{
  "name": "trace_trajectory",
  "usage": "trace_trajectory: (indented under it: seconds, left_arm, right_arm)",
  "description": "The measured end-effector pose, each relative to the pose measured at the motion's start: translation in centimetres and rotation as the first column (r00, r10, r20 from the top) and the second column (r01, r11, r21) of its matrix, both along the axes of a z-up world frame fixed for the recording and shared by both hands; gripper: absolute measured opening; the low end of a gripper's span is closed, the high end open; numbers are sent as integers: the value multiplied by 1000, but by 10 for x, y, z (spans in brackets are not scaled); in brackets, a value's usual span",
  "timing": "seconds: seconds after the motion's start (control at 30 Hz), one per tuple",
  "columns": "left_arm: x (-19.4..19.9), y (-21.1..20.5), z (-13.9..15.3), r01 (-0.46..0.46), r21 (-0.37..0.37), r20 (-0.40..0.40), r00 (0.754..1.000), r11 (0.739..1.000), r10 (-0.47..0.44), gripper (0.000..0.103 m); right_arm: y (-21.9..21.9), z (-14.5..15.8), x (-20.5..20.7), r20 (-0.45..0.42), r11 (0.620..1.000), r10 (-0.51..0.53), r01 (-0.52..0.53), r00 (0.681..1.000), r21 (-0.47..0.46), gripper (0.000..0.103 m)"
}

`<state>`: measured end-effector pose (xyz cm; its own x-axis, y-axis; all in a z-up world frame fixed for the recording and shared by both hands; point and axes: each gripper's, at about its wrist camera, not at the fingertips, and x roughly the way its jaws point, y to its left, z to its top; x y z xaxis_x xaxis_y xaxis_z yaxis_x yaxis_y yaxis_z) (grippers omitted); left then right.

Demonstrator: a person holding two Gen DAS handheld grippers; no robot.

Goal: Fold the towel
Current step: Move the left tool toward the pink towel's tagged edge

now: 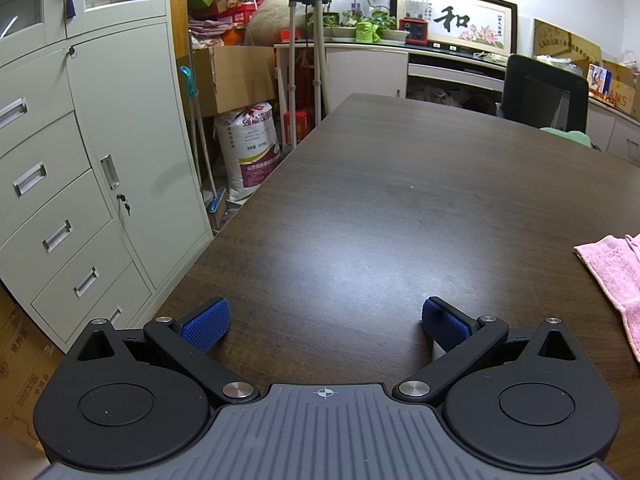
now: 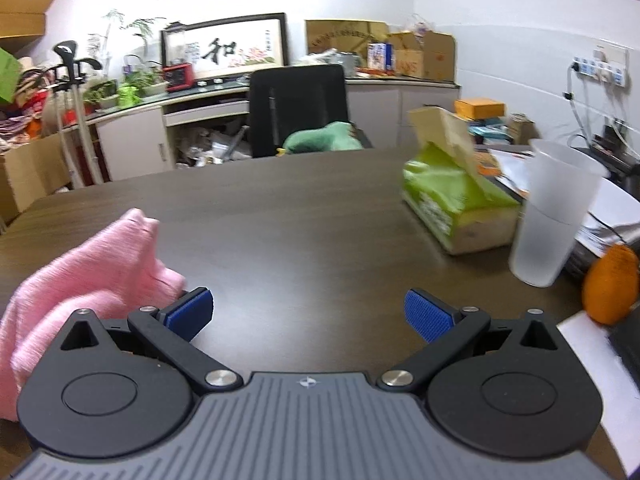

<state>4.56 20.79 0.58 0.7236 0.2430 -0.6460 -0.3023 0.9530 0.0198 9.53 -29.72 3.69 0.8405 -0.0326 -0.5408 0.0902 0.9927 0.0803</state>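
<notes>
Right now both grippers hover low over the dark wood desk [image 1: 380, 200] with their blue-padded fingers spread wide and nothing between them. Seen from the left wrist, the left gripper [image 1: 325, 326] points across a bare stretch of desk; the pink towel [image 1: 614, 276] lies flat well off to the right of its right finger, partly cut by the frame edge. Beyond the left finger, off the desk's edge, stands a grey filing cabinet [image 1: 100, 152]. From the right wrist, the right gripper [image 2: 308, 314] sits with the towel [image 2: 92, 276] bunched and rumpled just beside its left finger [image 2: 190, 312] — whether cloth and pad touch I cannot tell. Ahead of and past the right finger sit a green tissue pack [image 2: 456, 200] and a frosted plastic cup [image 2: 552, 212], close together, with an orange object [image 2: 610, 288] farther right. Straight ahead of both fingers, at the desk's far side, stands a black chair [image 2: 298, 108].
</notes>
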Motion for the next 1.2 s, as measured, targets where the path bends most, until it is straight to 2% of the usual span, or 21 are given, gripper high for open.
trace_trajectory:
  seconds: [0.1,0.3,0.4,0.5,0.6,0.8,0.87,1.03,1.2]
  left_arm:
    - [0,-1,0,-1,6,0,1000,1000,1,103]
    - [2,-12,1,-1,47,0,1000,999,1,103]
    - [6,-29,2,27,91,-4,1000,996,-27,103]
    - [10,-43,5,59,96,-14,998,994,-58,103]
    - [17,-57,10,88,64,-34,996,994,-86,103]
    - [37,-99,21,157,55,-66,986,986,-153,103]
    - [46,-110,25,182,9,-66,981,983,-181,103]
    - [64,-126,25,212,-49,-79,973,976,-215,103]
    - [82,-131,19,207,-113,-102,971,972,-218,103]
  right_arm:
    - [5,-5,3,28,999,29,-30,999,30,103]
    - [-2,-19,3,16,998,50,-50,999,41,103]
    - [-6,-25,4,-11,997,48,-47,999,65,103]
    - [-3,-27,2,-8,998,44,-44,999,48,103]
    - [2,-26,-2,15,998,52,-53,999,30,103]
    - [8,-25,-5,21,998,69,-69,997,7,103]
    - [9,-24,-5,22,997,75,-75,997,7,103]
    - [9,-23,-6,24,996,91,-91,996,20,103]
    - [8,-20,-6,17,993,111,-112,994,45,103]
